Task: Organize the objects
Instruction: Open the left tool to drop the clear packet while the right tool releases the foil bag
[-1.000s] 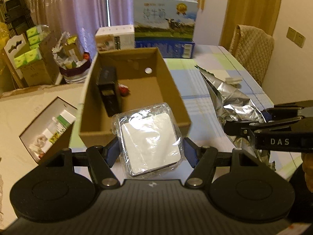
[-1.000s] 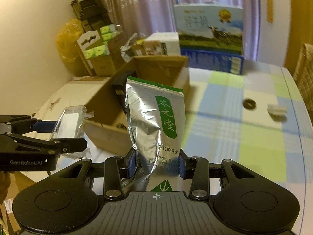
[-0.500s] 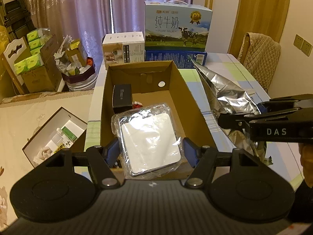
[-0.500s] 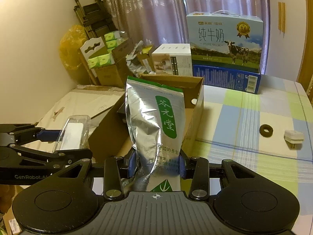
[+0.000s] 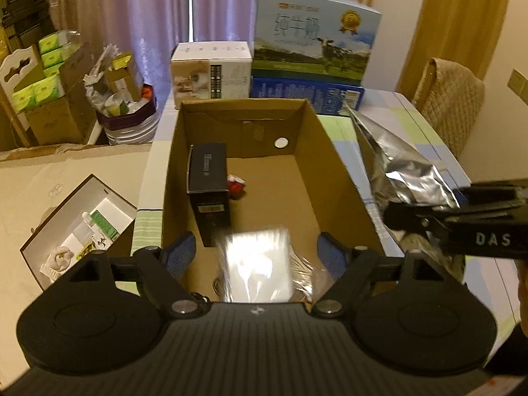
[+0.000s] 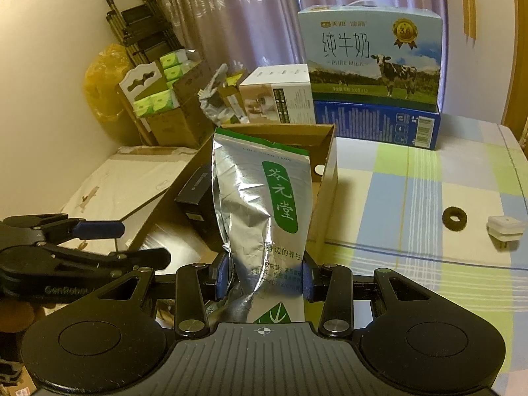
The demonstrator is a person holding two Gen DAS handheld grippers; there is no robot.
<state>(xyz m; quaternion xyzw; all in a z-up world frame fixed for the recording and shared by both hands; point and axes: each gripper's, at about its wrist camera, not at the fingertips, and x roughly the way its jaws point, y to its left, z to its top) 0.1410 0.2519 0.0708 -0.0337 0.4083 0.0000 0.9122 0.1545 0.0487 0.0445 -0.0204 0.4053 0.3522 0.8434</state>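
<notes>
An open cardboard box [image 5: 333,165] stands on the checked table, with a black box [image 5: 208,178] and a small red item [image 5: 236,184] inside. My left gripper [image 5: 257,250] is open over the box's near end. Between and below its fingers a plastic-wrapped white square item [image 5: 257,270] shows blurred, free of the pads. My right gripper [image 6: 262,279] is shut on a silver foil pouch [image 6: 260,211] with a green label, held upright beside the box [image 6: 325,171]. In the left wrist view the pouch [image 5: 406,171] is at the right.
A milk carton [image 5: 313,49] on a blue box and a white box [image 5: 211,76] stand behind the cardboard box. On the table to the right lie a black ring [image 6: 455,218] and a white plug [image 6: 505,231]. A chair [image 5: 448,99] is at the far right; cluttered boxes are on the left.
My left gripper has opened and let go of the wrapped white item, which is dropping into the box. The right gripper still holds the pouch and has come closer to the box.
</notes>
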